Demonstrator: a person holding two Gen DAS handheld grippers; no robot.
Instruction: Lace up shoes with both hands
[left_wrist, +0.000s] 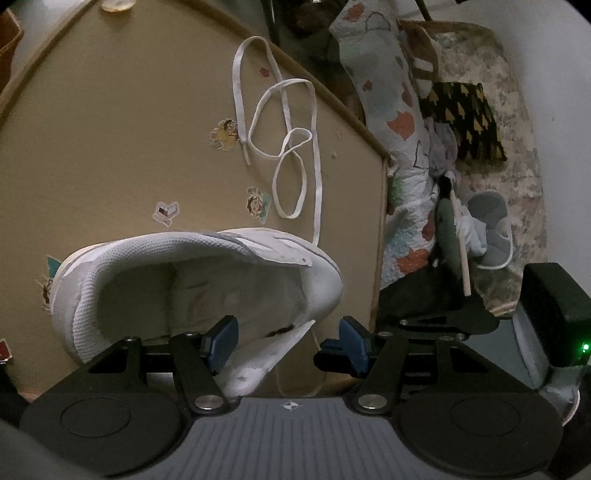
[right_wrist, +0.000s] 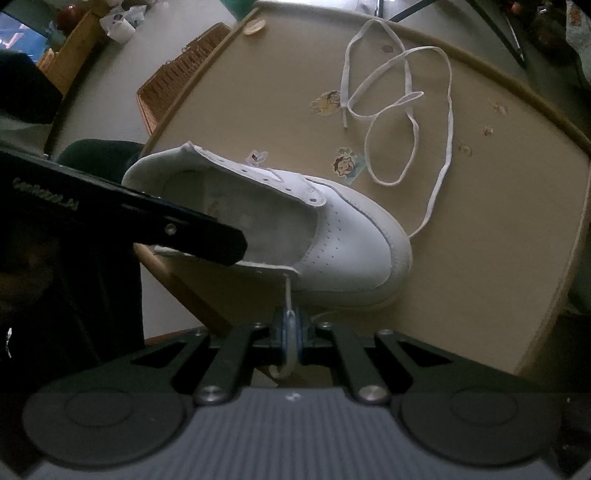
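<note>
A white sneaker (left_wrist: 192, 280) lies on the beige table (left_wrist: 110, 129) with its opening toward me and its toe (right_wrist: 362, 254) to the right. The white lace (left_wrist: 295, 155) trails from the toe side in loose loops across the table. My left gripper (left_wrist: 288, 343) is open, and the shoe's near eyelet flap (left_wrist: 273, 350) lies between its blue pads. One short stretch of lace (right_wrist: 286, 291) drops from the near flap (right_wrist: 266, 267) into my right gripper (right_wrist: 290, 328), which is shut on it. A black link of the left gripper (right_wrist: 184, 229) crosses over the shoe's opening.
Cartoon stickers (left_wrist: 258, 203) dot the table. Its right edge (left_wrist: 382, 221) falls off to a patterned quilt (left_wrist: 391, 110) and a grey slipper (left_wrist: 491, 229) on the floor. A wicker basket (right_wrist: 177, 81) stands beyond the left edge, and a small round object (right_wrist: 254, 26) sits at the far corner.
</note>
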